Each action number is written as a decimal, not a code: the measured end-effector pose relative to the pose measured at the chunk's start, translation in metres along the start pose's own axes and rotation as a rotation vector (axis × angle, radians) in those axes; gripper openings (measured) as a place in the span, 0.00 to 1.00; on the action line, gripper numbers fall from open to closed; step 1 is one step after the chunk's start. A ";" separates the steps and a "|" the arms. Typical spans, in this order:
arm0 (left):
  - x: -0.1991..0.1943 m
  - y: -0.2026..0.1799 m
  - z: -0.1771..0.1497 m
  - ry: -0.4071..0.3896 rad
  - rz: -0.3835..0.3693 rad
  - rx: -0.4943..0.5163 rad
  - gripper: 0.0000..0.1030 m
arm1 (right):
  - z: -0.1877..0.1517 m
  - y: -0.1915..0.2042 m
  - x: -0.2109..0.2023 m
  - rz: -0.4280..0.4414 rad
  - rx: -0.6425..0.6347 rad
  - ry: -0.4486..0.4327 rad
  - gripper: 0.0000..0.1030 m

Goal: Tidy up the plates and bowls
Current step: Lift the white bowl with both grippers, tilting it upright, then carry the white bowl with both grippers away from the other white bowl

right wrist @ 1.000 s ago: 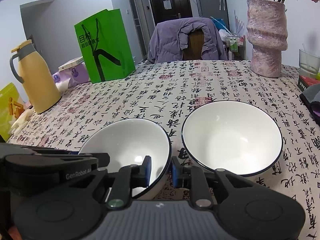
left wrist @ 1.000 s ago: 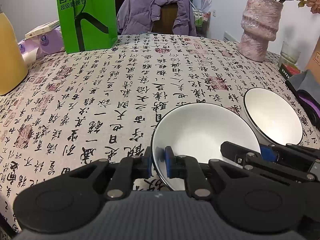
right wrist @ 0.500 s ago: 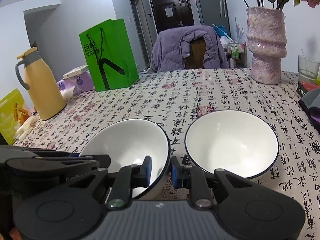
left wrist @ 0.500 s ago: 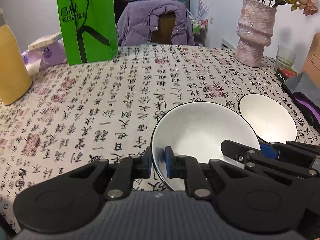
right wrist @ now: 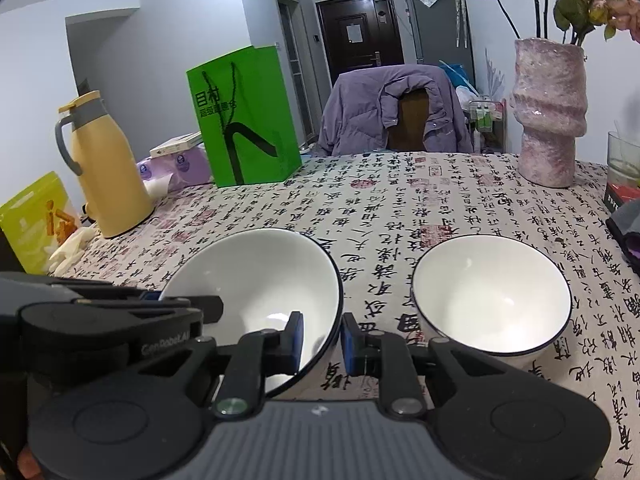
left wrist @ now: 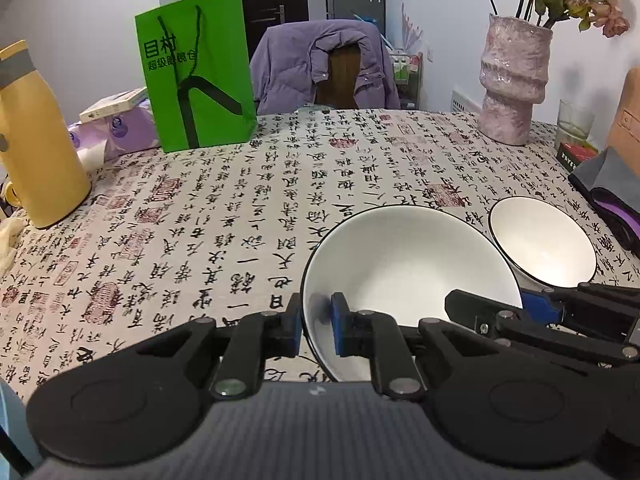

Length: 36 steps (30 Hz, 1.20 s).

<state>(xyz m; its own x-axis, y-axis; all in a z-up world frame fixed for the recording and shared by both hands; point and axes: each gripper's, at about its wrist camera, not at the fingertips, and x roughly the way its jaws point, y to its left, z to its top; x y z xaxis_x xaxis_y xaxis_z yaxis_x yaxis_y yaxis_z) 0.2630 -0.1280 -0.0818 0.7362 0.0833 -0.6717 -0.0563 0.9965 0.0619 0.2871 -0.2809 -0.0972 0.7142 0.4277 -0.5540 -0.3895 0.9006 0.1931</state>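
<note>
Both grippers hold the same white bowl with a dark rim, one on each side of it. In the left wrist view the left gripper (left wrist: 316, 322) has its jaws narrow and pressed on the bowl's near left rim, one pad outside and one pad inside the wall; the held bowl (left wrist: 404, 268) fills the lower centre of the frame. In the right wrist view the right gripper (right wrist: 322, 338) pinches the opposite edge of this bowl in the same way, and the bowl sits at the lower centre-left of that frame. The bowl seems tilted, with its opening turned partly away from the cameras, and it looks lifted a little above the desk (left wrist: 240, 200), though this is not certain. The second bowl (right wrist: 492, 304) stands on the patterned cloth at the lower right of the right wrist view, just beside the held one and apart from it. Probably the held bowl must travel toward the right side of both frames and come down into this second bowl; the right gripper is the nearer one to it.
</note>
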 end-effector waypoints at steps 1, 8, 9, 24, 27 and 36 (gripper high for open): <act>-0.002 0.001 0.000 -0.003 0.001 -0.002 0.14 | 0.000 0.002 -0.001 0.000 0.002 -0.003 0.19; -0.012 0.006 -0.002 -0.009 0.001 -0.007 0.14 | 0.003 0.009 -0.010 0.003 0.014 -0.010 0.19; -0.014 0.007 -0.002 -0.009 0.000 -0.010 0.14 | 0.004 0.010 -0.011 0.003 0.015 -0.010 0.19; -0.037 0.022 -0.005 -0.035 -0.005 -0.030 0.14 | 0.010 0.030 -0.030 0.004 0.004 -0.037 0.19; -0.043 0.026 -0.006 -0.043 -0.005 -0.037 0.15 | 0.010 0.035 -0.034 0.008 -0.002 -0.044 0.19; -0.059 0.037 -0.008 -0.058 -0.009 -0.055 0.15 | 0.011 0.050 -0.048 0.013 -0.016 -0.061 0.19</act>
<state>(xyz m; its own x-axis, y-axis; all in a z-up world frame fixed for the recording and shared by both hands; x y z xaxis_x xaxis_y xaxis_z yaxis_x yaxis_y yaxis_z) 0.2120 -0.0958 -0.0455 0.7748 0.0754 -0.6276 -0.0855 0.9962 0.0141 0.2392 -0.2556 -0.0522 0.7429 0.4439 -0.5011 -0.4080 0.8937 0.1867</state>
